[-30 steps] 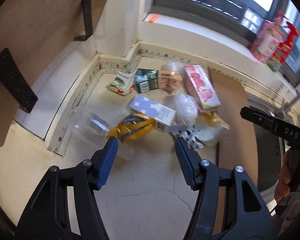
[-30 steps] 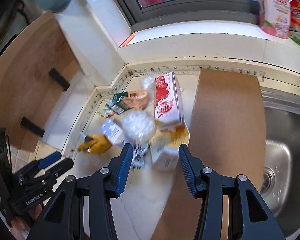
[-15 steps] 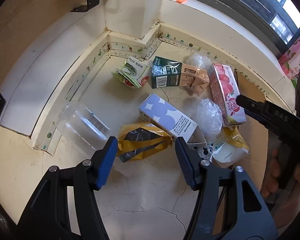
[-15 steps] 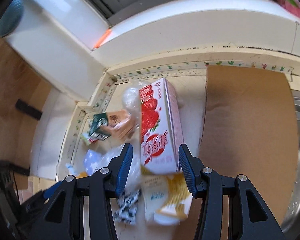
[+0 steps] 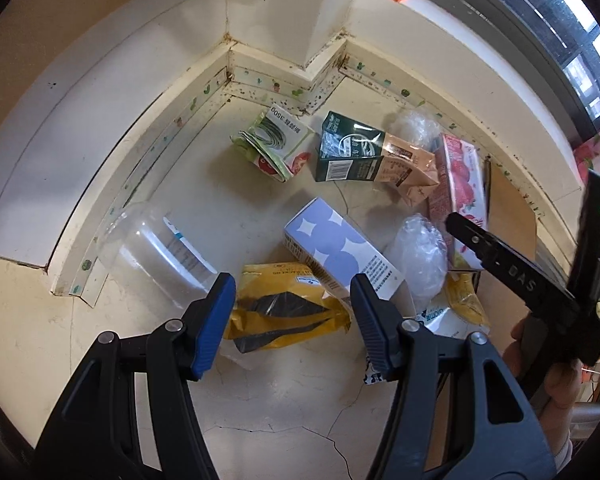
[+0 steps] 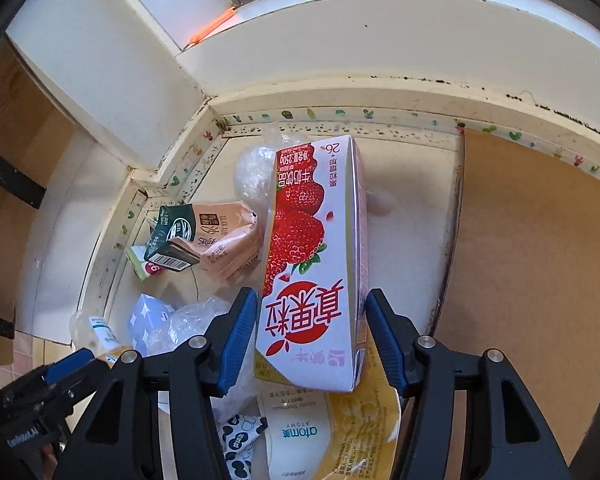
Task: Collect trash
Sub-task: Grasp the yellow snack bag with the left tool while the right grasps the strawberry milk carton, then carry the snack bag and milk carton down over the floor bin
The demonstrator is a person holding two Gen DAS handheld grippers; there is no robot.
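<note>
Trash: all loose on counter (image 5: 284,408), none collected | strawberry carton (image 6: 314,264) mid-frame between wide-open right gripper (image 6: 312,336), ungripped | yellow bag (image 5: 284,314) lower centre between wide-open left gripper (image 5: 292,320), empty | clear cup (image 5: 156,248) left, untouched

Cream stone countertop (image 5: 284,412), cracked near the front edge, set into a corner. Low cream backsplash (image 5: 148,136) along the walls, edged with patterned tape (image 6: 380,114) speckled dark. Square white pillar (image 5: 284,12) projecting at the corner. Cream window sill (image 6: 380,36) above, marked with a small orange tag (image 6: 212,26). Dark-framed window (image 5: 512,12) at upper right, daylight behind. Brown board (image 6: 528,264) laid flat on the counter at right. Wood-grain panel (image 6: 8,128) at left with a black bracket (image 6: 16,187).
</note>
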